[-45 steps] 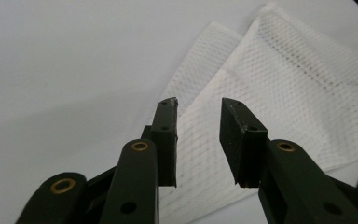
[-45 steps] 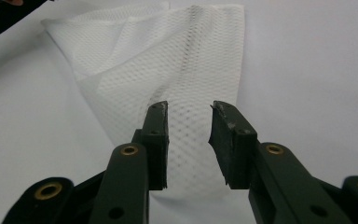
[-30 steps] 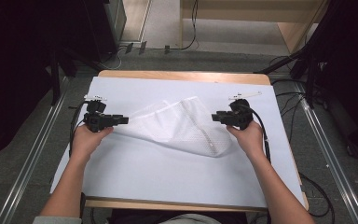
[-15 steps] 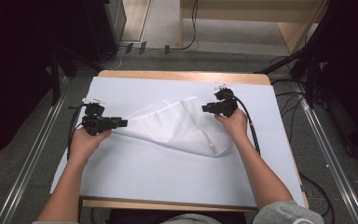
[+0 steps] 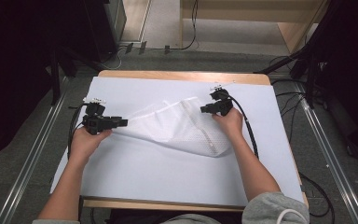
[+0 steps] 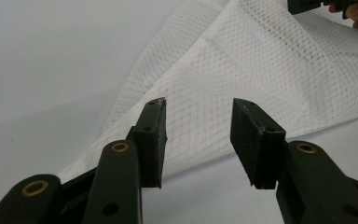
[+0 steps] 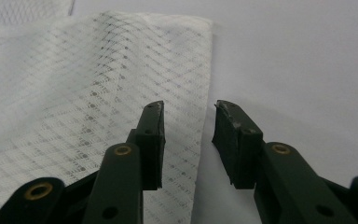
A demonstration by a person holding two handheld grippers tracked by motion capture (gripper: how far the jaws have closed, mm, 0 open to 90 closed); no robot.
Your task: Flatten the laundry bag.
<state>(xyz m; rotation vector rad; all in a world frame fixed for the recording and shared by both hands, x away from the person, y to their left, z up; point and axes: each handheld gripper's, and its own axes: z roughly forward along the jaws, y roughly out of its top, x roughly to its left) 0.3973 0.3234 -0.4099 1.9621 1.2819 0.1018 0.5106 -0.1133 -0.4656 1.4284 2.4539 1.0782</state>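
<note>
A white mesh bag [image 5: 177, 128] lies crumpled and partly folded on the white table cover [image 5: 168, 182]. My left gripper [image 5: 122, 122] is at the bag's left corner, pointing right. In the left gripper view its jaws stand open [image 6: 198, 116] with the mesh [image 6: 261, 60] lying between and beyond them, pads not pressing on it. My right gripper [image 5: 204, 110] is at the bag's far right corner, pointing left. In the right gripper view it is open [image 7: 189, 109], and the hemmed edge of the mesh [image 7: 74, 84] runs between the jaws.
The wooden table edge [image 5: 182, 75] shows beyond the cover. Cables [image 5: 249, 135] trail from both grippers over the table. Metal rails [image 5: 28, 163] run along the floor on both sides. Wooden furniture [image 5: 261, 14] stands at the back.
My right gripper has moved from the bag's right side toward the far edge and left, to the bag's far corner. The left gripper has stayed in place.
</note>
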